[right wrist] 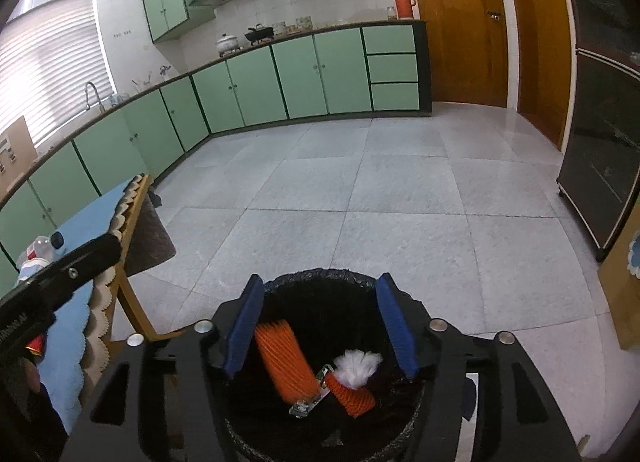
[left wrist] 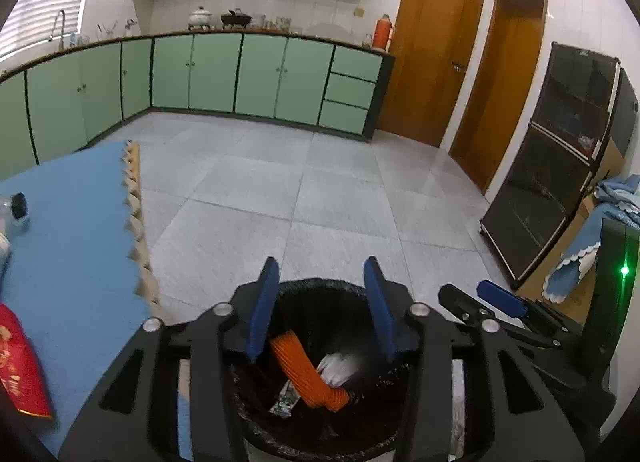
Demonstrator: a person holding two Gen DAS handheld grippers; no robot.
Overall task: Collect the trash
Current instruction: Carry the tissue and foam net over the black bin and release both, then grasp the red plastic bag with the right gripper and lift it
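The orange mesh sleeve [left wrist: 308, 374], white tissue [left wrist: 338, 368] and foil wrapper [left wrist: 285, 402] lie inside the black-lined bin [left wrist: 320, 288]. Above that bin, your left tongs [left wrist: 322, 302] and right tongs [right wrist: 320, 326] both stand apart, gripping nothing.

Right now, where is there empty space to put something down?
The grey tiled floor is bare between the green cabinets, the dark glass cabinet and the bin. The blue tablecloth is free in its middle, between the bottle and the red packet. The bin is crowded: orange mesh, white wad, wrapper.
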